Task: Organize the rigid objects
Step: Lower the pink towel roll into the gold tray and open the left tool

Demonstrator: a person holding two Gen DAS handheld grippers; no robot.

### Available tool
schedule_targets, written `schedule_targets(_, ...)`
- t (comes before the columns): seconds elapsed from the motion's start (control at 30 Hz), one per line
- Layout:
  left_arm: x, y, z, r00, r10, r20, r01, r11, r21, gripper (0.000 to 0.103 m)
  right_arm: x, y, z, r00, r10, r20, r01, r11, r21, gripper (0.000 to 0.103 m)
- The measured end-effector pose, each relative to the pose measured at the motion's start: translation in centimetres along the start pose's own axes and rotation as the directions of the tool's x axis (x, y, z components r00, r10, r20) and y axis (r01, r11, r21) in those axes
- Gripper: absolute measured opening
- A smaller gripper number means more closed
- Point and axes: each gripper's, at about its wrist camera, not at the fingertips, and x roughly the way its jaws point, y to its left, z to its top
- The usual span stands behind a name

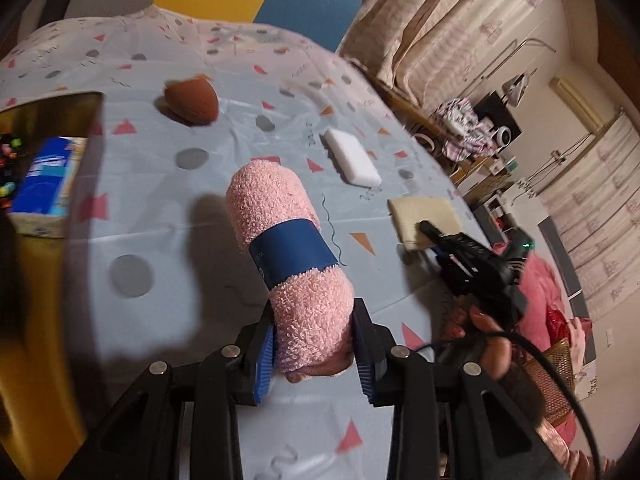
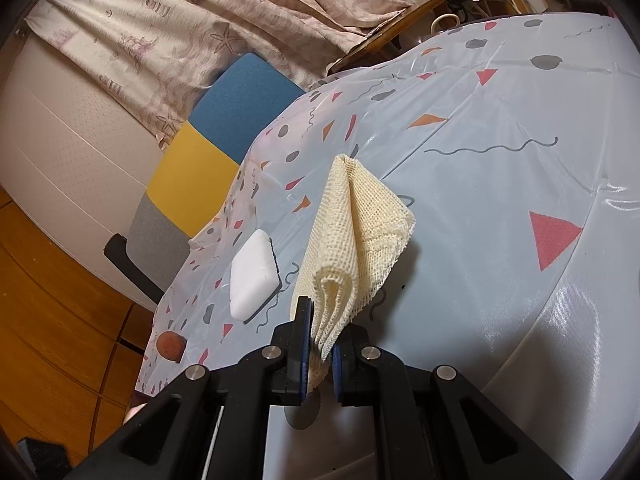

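Note:
My left gripper [image 1: 314, 344] is shut on a rolled pink towel [image 1: 280, 220] with a blue paper band, holding it just above the table. My right gripper [image 2: 320, 340] is shut on a folded cream mesh cloth [image 2: 356, 232] and lifts its near end off the table; it also shows in the left wrist view [image 1: 424, 216], with the right gripper [image 1: 430, 232] on its near edge. A white sponge block [image 1: 352, 156] [image 2: 254, 276] and a brown egg-shaped sponge [image 1: 192, 100] [image 2: 170, 344] lie on the table.
The table wears a pale blue cloth [image 1: 160, 200] with triangles and dots. A yellow box [image 1: 48, 168] at the left holds a blue packet [image 1: 48, 176]. A chair [image 2: 208, 136] and a bed [image 2: 160, 20] stand beyond the table's edge.

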Motion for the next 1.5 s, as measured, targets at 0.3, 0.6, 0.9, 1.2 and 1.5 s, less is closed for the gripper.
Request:
schedule_targets(0.3,-7.4,3.2,-1.3,0.988,0.088,0.123,-0.086,0.996,-0.027,0.034,0.1,0.5,-0.1,1.000,-0.017,-0.004,0.017,1.000,-0.005,0.009)
schedule_targets(0.6,-9.5,7.4,-2.5,0.974,0.173,0.143,-0.163,0.983,-0.083,0.034,0.1,0.8,-0.1,0.999,-0.031,-0.011,0.030,1.000,-0.008,0.009)
schedule_targets(0.9,-7.7,8.0,-2.9,0.979,0.197,0.044,-0.196,0.980,-0.027,0.044,0.0,1.6,-0.1,0.999,-0.034,-0.036,0.033,0.999,-0.024,0.009)
schedule_targets(1.2,-10.3,8.7,-3.4,0.968,0.222,0.117,-0.217,0.975,-0.050,0.063,-2.2,2.7,-1.5,0.999,0.008,-0.054,-0.007,1.000,0.015,0.009)
schedule_targets(1.5,-12.8,8.9,-4.8,0.950,0.252,0.184,-0.247,0.968,-0.048,0.063,-3.8,8.0,-3.9,0.987,0.092,-0.131,-0.103,0.992,-0.073,0.009)
